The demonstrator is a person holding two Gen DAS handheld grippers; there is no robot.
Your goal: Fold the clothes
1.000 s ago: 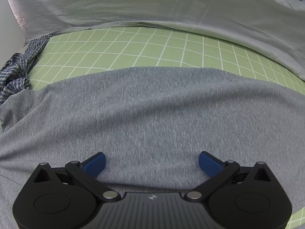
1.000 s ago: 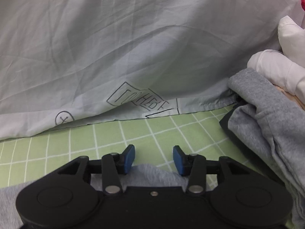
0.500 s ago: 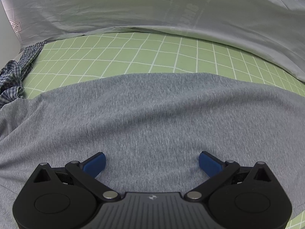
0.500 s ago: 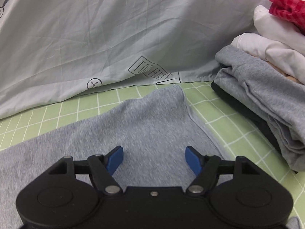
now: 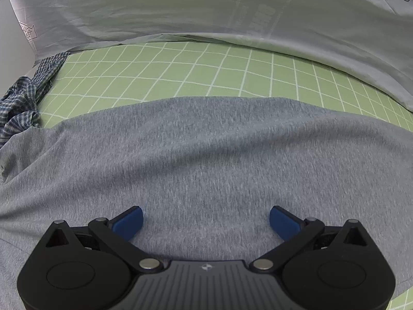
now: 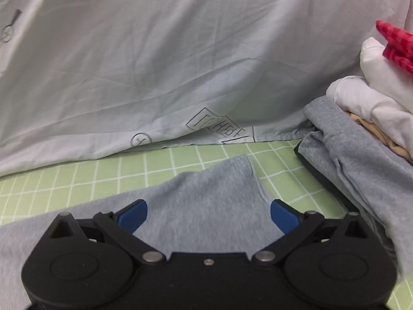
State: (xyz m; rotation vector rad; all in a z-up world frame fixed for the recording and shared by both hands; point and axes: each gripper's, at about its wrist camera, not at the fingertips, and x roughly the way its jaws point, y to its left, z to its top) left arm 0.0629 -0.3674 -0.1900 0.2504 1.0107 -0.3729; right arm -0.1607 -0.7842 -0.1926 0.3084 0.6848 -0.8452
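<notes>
Now the grey T-shirt (image 5: 206,155) is lying spread flat on the green checked sheet (image 5: 180,69). Both the left gripper (image 5: 206,218) and the right gripper (image 6: 208,213) are hovering over it, jaws wide apart and gripping nothing; the right's jaws have just been opening above a sleeve (image 6: 219,180), near the stack of folded clothes (image 6: 361,142).

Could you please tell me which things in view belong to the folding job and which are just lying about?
In the job:
- grey garment, spread flat
- left gripper, right gripper, jaws open
- stack of folded clothes

Lying about:
- checked shirt, crumpled
- pale printed duvet
- green grid sheet
</notes>
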